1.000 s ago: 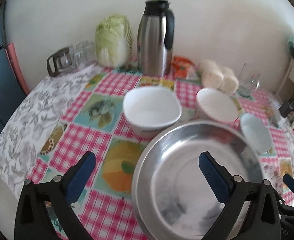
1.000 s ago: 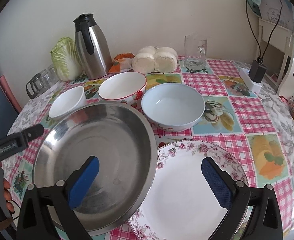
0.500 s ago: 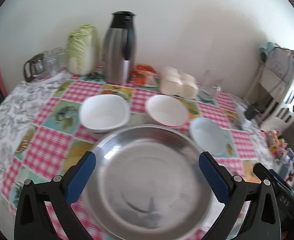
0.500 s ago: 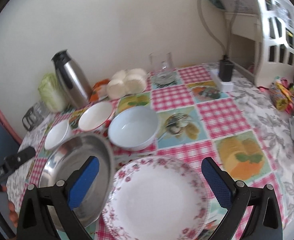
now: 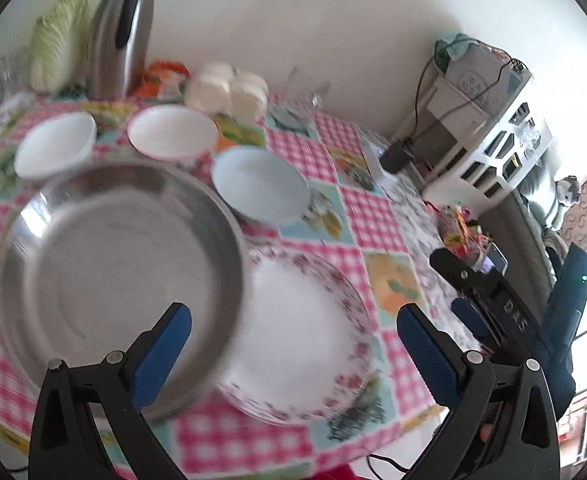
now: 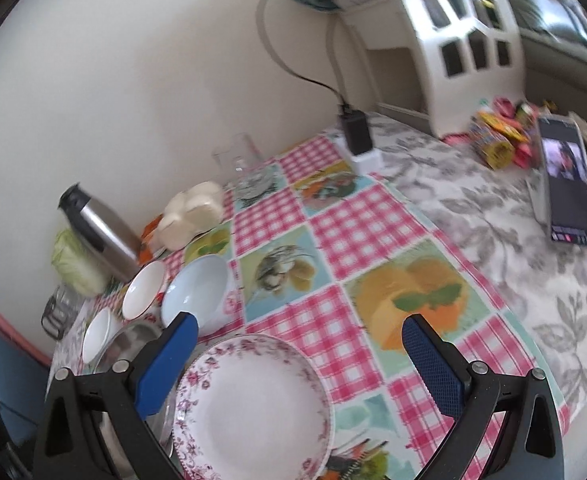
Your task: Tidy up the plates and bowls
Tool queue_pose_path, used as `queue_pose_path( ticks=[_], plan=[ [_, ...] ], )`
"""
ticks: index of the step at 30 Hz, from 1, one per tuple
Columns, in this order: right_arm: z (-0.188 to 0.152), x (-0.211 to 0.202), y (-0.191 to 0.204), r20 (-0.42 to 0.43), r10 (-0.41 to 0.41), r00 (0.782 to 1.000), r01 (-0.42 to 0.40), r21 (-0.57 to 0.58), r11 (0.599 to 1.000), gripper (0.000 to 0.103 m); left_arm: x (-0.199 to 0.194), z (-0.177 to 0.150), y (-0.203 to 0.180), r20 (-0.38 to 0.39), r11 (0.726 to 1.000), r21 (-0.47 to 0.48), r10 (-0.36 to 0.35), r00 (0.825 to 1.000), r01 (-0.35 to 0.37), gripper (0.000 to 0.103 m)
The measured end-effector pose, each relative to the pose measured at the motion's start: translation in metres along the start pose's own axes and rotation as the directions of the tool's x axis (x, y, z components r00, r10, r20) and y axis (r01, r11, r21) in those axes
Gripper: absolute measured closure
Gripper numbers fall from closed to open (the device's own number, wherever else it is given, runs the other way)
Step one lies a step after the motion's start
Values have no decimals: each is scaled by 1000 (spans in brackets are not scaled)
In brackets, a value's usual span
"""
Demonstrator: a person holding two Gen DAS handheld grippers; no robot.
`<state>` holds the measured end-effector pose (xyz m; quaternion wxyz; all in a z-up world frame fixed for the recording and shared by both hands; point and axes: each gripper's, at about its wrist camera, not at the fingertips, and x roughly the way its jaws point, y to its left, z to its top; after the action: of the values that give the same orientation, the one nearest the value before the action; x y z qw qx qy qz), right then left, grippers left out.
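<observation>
Both my claws gape wide, left gripper [image 5: 293,334] and right gripper [image 6: 299,344], gripping nothing. Floral plate [image 6: 253,404] sits low centre of the right view, steel pan [image 5: 113,276] overlapping its left edge, three bowls beyond.

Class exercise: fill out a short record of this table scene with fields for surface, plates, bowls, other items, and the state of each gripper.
surface: round table with a pink checked fruit-print cloth
plates: steel plate, its rim over the edge of the floral plate
bowls: small white bowl, red-rimmed white bowl, pale blue bowl, in a row behind the plates
other items: steel thermos, cabbage, glass mug, white buns
left gripper: open, empty
right gripper: open, empty, above the floral plate
</observation>
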<state>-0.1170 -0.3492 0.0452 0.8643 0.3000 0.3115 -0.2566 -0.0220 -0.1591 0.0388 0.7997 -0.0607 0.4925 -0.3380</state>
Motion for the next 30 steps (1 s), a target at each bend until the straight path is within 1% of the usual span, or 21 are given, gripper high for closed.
queue_pose_path(
  ticks=[2, 6, 8, 10, 12, 13, 15, 18, 21, 22, 24, 27, 30],
  plan=[
    [0, 0, -10, -5, -10, 1000, 10, 29, 1000, 0, 7, -5, -5, -16, 1000, -3, 11, 1000, -11, 1],
    [0, 0, -28, -15, -22, 1000, 23, 78, 997, 0, 13, -14, -9, -18, 999, -32, 36, 999, -37, 0],
    [-1, 2, -33, -27, -30, 999, 32, 86, 996, 0, 19, -18, -10, -41, 998, -60, 0, 999, -3, 0],
    [-3, 4, -36, -45, -41, 998, 45, 87, 995, 0, 24, -23, -12, -70, 997, -77, -16, 997, 11, 0],
    [-6, 9, -39, -68, -49, 996, 55, 89, 994, 0, 29, -30, -15, -96, 997, -80, 11, 995, -18, 0],
    [-7, 12, -41, -82, -51, 995, 59, 89, 994, 0, 31, -33, -16, -108, 996, -80, 39, 993, -48, 0],
    [-11, 18, -42, -107, -56, 993, 66, 90, 994, 0, 34, -40, -16, -116, 990, -90, 93, 989, -104, 0],
    [-17, 28, -45, -153, -55, 987, 69, 93, 993, 0, 37, -46, -12, -132, 982, -108, 137, 982, -152, 0],
    [-22, 37, -44, -196, -59, 979, 76, 81, 994, 0, 42, -52, -5, -170, 971, -118, 187, 968, -208, 1],
    [-24, 40, -42, -212, -60, 975, 78, 76, 994, 0, 44, -54, -1, -185, 964, -127, 209, 960, -235, 1],
    [-29, 46, -37, -241, -52, 969, 67, 56, 996, 1, 45, -56, 5, -198, 956, -146, 224, 954, -255, 1],
    [-36, 54, -27, -276, -52, 960, 57, 9, 998, 5, 45, -56, 13, -206, 945, -170, 242, 948, -279, 1],
    [-42, 60, -21, -306, -44, 951, 44, -6, 999, 14, 43, -57, 18, -204, 938, -175, 263, 943, -300, 1]
  ],
)
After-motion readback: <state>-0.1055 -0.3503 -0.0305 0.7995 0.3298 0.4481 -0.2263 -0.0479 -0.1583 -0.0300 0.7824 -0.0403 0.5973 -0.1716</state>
